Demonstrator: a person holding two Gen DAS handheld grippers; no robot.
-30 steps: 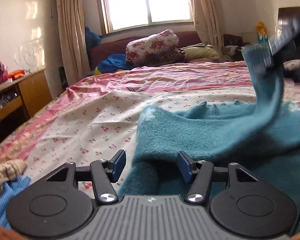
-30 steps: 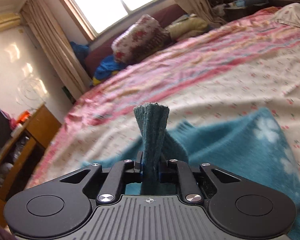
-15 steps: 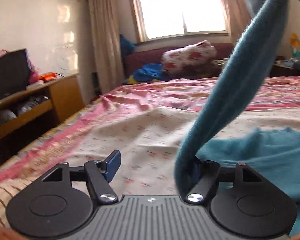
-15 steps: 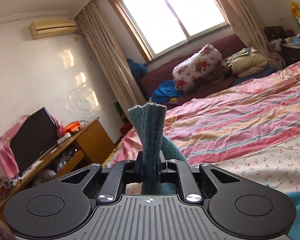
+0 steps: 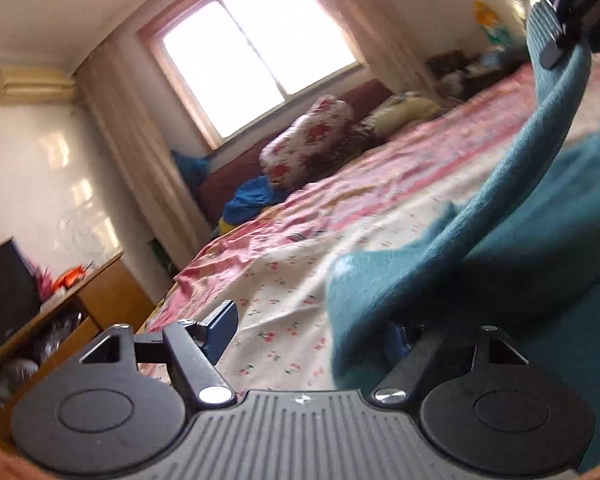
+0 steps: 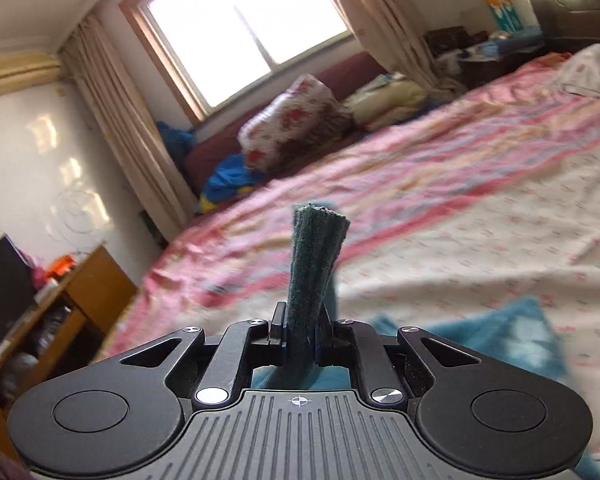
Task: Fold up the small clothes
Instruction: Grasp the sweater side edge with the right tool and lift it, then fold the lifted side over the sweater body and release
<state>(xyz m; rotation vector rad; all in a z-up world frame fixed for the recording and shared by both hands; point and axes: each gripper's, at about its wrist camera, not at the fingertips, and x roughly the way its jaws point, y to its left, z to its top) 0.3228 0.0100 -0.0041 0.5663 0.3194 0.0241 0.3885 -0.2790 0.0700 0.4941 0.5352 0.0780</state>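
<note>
Right wrist view: right gripper (image 6: 300, 338) pinches a bunched cuff of the teal garment (image 6: 314, 256), angled slightly down over the bed (image 6: 480, 240). Left gripper (image 5: 312, 330) rolled sideways, jaws wide, garment draped over one finger.

A teal fuzzy garment (image 5: 540, 248) lies spread on the near right part of the bed, with a pale white patch on its surface. One narrow strip of it rises up and away to the far right, its bunched end (image 6: 314, 264) standing upright.
</note>
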